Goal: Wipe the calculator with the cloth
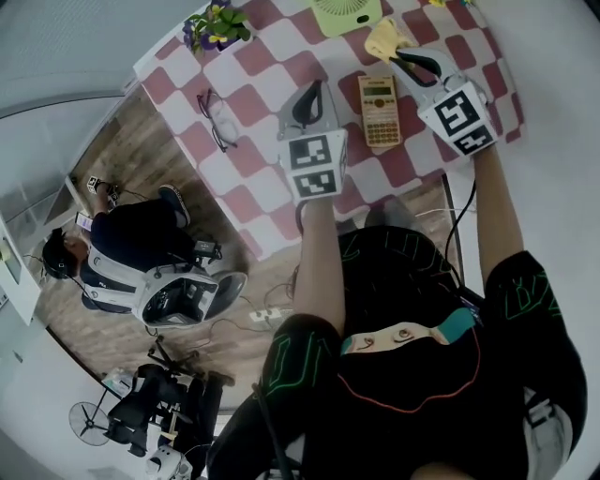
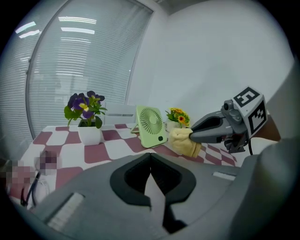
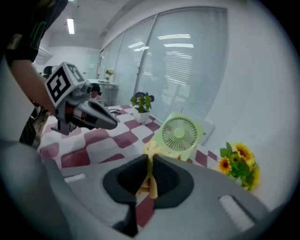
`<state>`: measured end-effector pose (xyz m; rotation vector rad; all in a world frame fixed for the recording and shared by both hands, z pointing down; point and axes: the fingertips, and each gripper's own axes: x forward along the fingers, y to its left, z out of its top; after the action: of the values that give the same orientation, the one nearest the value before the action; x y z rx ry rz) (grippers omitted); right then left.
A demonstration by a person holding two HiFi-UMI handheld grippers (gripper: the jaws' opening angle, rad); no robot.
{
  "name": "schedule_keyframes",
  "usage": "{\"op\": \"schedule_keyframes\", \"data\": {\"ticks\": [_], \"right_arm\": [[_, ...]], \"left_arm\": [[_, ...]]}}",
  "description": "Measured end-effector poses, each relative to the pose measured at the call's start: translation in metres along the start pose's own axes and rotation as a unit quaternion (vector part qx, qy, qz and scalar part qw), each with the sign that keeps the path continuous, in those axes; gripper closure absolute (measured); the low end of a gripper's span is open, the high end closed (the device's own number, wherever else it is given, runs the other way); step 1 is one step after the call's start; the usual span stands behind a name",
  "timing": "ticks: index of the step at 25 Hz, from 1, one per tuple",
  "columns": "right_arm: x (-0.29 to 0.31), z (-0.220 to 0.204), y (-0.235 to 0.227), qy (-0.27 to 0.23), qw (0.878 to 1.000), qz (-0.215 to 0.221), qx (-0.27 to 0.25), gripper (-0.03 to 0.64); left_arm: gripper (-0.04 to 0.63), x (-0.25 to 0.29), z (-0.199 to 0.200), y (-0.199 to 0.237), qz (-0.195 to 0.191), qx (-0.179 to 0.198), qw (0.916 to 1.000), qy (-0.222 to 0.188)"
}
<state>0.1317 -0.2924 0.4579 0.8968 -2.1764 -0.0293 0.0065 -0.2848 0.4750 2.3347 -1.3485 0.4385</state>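
In the head view, the calculator (image 1: pixel 380 111) lies flat on the checkered table (image 1: pixel 253 84), between the two grippers and touching neither. The right gripper (image 1: pixel 400 54) reaches just past the calculator's far end and has a yellow cloth (image 1: pixel 384 38) bunched at its tips. The left gripper (image 1: pixel 312 92) hovers just left of the calculator. A pair of glasses (image 1: pixel 217 119) lies further left. A green fan (image 1: pixel 345 13) and a pot of purple flowers (image 1: pixel 217 25) stand along the far edge.

In the left gripper view, the jaws are pressed together with nothing between them. Beyond them the cloth hangs limp from the right gripper's tips, in front of the fan. The calculator is out of this view.

In the right gripper view, the jaws pinch a fold of the cloth (image 3: pixel 150 176), which droops below them. A bunch of sunflowers (image 3: pixel 239 164) stands to the right.

The cloth looks soft and light and should drape over the keys, so the pinch at its fold should do. The calculator looks like light, stiff plastic and may skid under a wipe. The left gripper could steady it by a long edge, clear of the display.
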Motion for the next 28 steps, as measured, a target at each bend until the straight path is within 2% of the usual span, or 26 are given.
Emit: {"op": "schedule_keyframes", "data": {"ticks": [2, 5, 10, 15, 21, 28], "right_arm": [[0.012, -0.007, 0.01, 0.017, 0.999, 0.031, -0.04, 0.581], [0.026, -0.013, 0.017, 0.035, 0.994, 0.054, -0.089, 0.581], [0.044, -0.021, 0.033, 0.049, 0.986, 0.091, -0.13, 0.581], [0.046, -0.028, 0.05, 0.058, 0.982, 0.124, -0.134, 0.581], [0.04, -0.028, 0.06, 0.051, 0.979, 0.132, -0.145, 0.581], [0.03, -0.034, 0.069, 0.051, 0.981, 0.129, -0.134, 0.581]], "left_arm": [[0.585, -0.003, -0.006, -0.002, 0.009, -0.01, 0.9999, 0.002], [0.584, -0.004, -0.013, -0.006, 0.018, -0.022, 0.9996, 0.004], [0.586, -0.007, -0.017, -0.007, 0.034, -0.024, 0.9991, -0.001], [0.584, -0.013, -0.019, -0.008, 0.047, -0.033, 0.9984, -0.002], [0.585, -0.019, -0.028, -0.01, 0.059, -0.046, 0.9972, 0.003], [0.584, -0.027, -0.029, -0.019, 0.065, -0.05, 0.9966, -0.005]]}}
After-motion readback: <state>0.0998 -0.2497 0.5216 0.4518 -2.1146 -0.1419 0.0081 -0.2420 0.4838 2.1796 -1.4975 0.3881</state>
